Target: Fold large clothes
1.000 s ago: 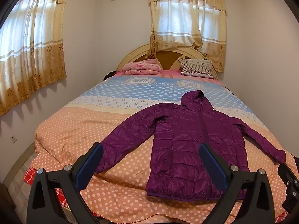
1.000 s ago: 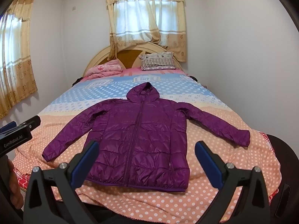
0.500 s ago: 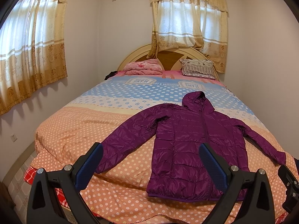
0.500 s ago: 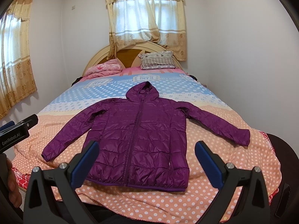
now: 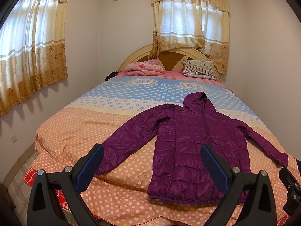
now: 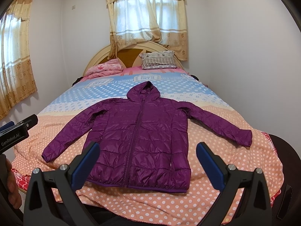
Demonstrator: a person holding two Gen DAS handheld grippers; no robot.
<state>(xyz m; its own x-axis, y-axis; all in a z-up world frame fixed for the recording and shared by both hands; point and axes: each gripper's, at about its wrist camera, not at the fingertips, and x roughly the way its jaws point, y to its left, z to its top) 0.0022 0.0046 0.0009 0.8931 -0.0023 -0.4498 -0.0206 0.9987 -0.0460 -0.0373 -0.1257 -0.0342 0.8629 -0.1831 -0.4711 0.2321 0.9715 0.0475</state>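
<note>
A purple hooded puffer jacket (image 5: 190,143) lies flat and zipped on the bed, hood toward the headboard, both sleeves spread out; it also shows in the right wrist view (image 6: 143,139). My left gripper (image 5: 152,150) is open and empty, held above the foot of the bed, in front of the jacket's left sleeve and hem. My right gripper (image 6: 148,148) is open and empty, in front of the jacket's hem. The left gripper's body (image 6: 15,137) shows at the left edge of the right wrist view.
The bed (image 5: 79,131) has a dotted orange, white and blue cover. A folded pink blanket (image 5: 144,69) and a striped pillow (image 5: 199,69) lie by the wooden headboard. Walls stand close on both sides, with curtained windows (image 5: 32,43). A dark chair back (image 6: 282,150) is at the right.
Both grippers have drifted slightly forward and lower toward the bed, so the jacket sits a little lower in both views. The jacket has not moved.
</note>
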